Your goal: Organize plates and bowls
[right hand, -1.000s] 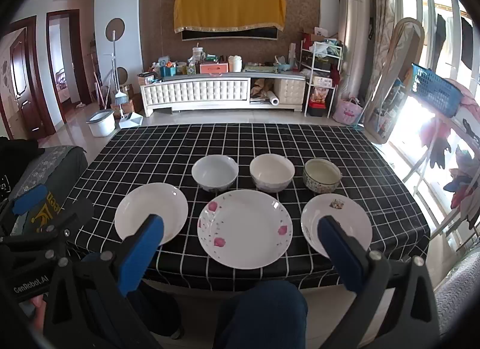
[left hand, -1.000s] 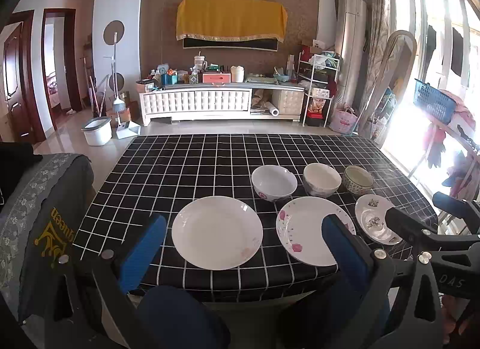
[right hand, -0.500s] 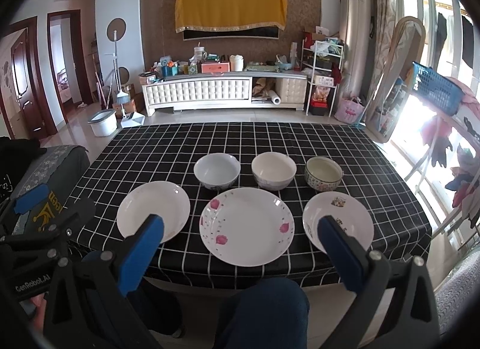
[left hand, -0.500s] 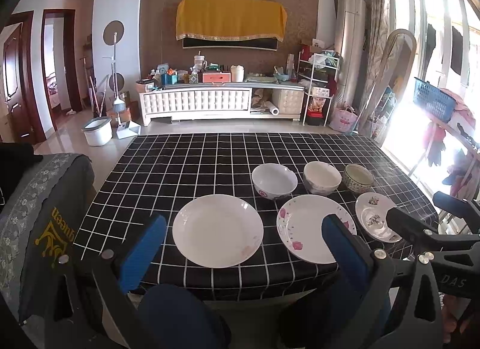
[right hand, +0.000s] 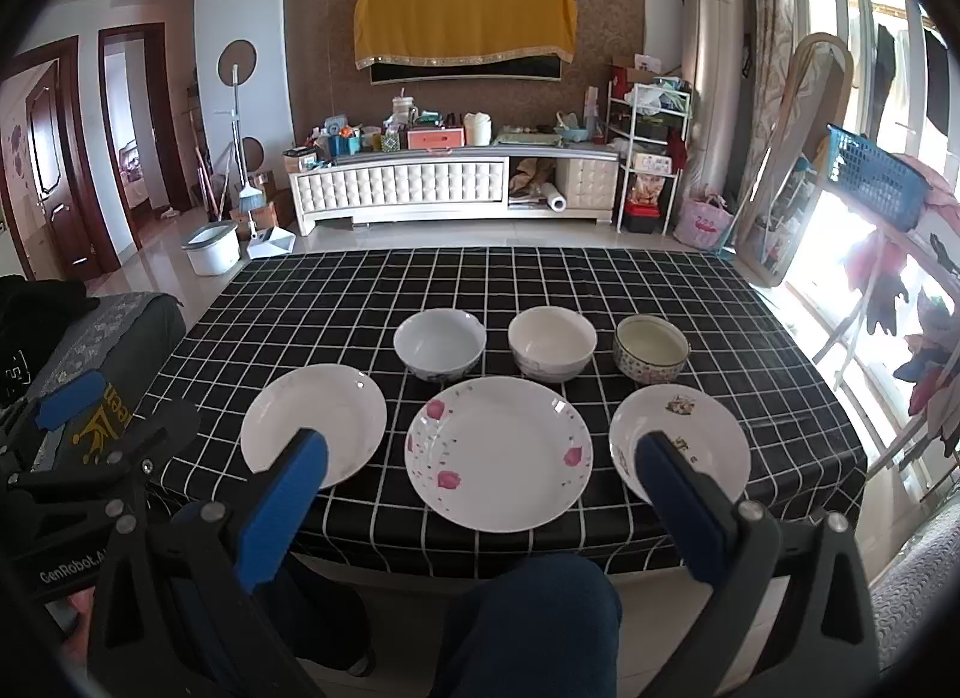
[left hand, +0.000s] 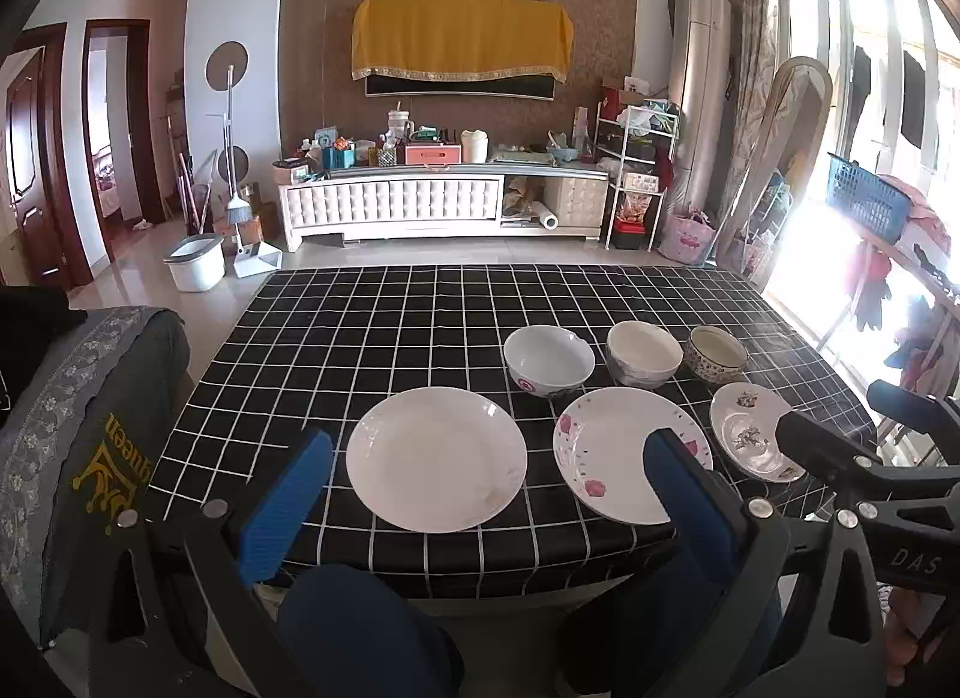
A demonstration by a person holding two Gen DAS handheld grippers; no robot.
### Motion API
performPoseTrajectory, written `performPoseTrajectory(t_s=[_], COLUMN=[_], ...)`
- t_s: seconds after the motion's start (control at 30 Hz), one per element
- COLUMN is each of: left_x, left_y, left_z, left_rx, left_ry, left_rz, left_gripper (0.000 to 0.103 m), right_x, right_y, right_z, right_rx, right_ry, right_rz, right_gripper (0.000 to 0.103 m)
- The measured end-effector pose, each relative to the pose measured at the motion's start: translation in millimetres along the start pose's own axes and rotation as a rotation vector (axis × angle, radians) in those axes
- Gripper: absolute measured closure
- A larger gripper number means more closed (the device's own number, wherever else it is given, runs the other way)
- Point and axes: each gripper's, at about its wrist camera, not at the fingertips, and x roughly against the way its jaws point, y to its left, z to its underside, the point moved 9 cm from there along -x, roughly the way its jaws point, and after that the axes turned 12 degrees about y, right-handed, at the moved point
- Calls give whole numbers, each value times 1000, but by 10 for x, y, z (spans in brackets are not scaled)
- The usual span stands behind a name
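Three plates lie along the near edge of a black checked table (right hand: pixel 372 290): a plain white plate (right hand: pixel 315 425) (left hand: pixel 437 459), a pink-flowered plate (right hand: pixel 499 453) (left hand: pixel 624 452) and a small patterned plate (right hand: pixel 690 434) (left hand: pixel 750 428). Behind them stand three bowls: a white bowl (right hand: pixel 440 343) (left hand: pixel 549 359), a cream bowl (right hand: pixel 552 341) (left hand: pixel 643 351) and a patterned bowl (right hand: pixel 651 347) (left hand: pixel 717 353). My left gripper (left hand: pixel 487 497) is open and empty, short of the table in front of the white plate. My right gripper (right hand: pixel 480 494) is open and empty, in front of the flowered plate.
A chair with a grey cover (left hand: pixel 78 428) stands left of the table. The person's knees (right hand: pixel 528 620) are under the near edge. A drying rack with a blue basket (right hand: pixel 870 176) is on the right. A TV cabinet (right hand: pixel 456 188) stands beyond the table.
Both grippers have moved slightly forward toward the table; the plates and bowls appear a little higher and closer. Nothing on the table has moved.
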Motion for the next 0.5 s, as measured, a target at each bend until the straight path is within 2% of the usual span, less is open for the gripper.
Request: performPoseTrajectory(t_s=[0.5], left_x=[55], left_y=[2], left_z=[12], left_rx=[1], left_ry=[-3], left_rz=[5], left_gripper=[0], right_x=[25], right_y=[16], right_z=[9], right_rx=[-1], right_ry=[-4], right_rz=[-9], right_gripper=[0])
